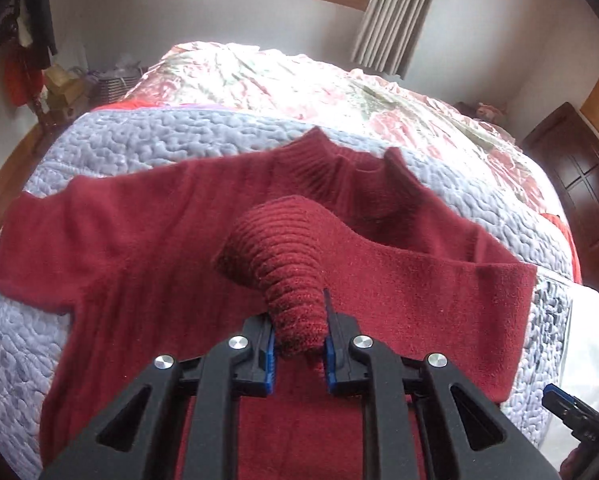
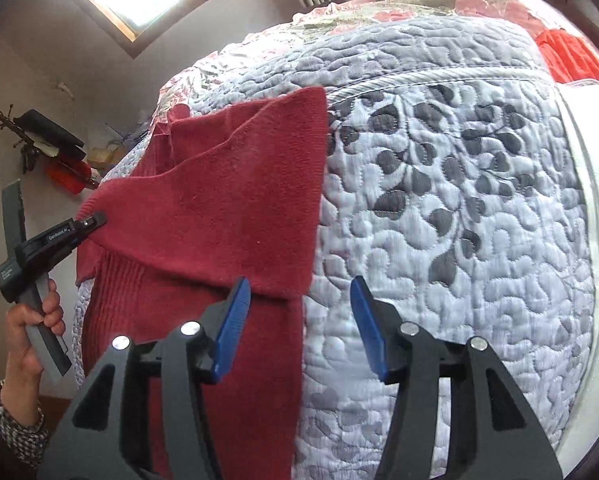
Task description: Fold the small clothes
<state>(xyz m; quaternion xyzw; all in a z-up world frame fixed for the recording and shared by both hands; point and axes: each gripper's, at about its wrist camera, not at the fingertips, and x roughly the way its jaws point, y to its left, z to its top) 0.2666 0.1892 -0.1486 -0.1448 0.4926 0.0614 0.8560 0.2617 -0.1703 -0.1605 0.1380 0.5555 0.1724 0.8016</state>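
Observation:
A dark red knit sweater (image 1: 139,240) lies spread on the bed, its collar toward the far side. Its right sleeve is folded across the chest, and my left gripper (image 1: 299,336) is shut on the ribbed cuff (image 1: 295,300) of that sleeve, holding it a little above the body. In the right wrist view the same sweater (image 2: 227,208) fills the left half, with the left gripper (image 2: 95,220) pinching the cuff at its left edge. My right gripper (image 2: 299,320) hovers open over the sweater's folded right edge and the quilt, holding nothing.
The sweater rests on a lilac quilted bedspread (image 1: 159,136) with a grey leaf border (image 2: 459,184). A pink floral blanket (image 1: 279,80) covers the far bed. A person's hand (image 2: 31,328) holds the left gripper's handle. A dark wooden cabinet (image 1: 579,176) stands right.

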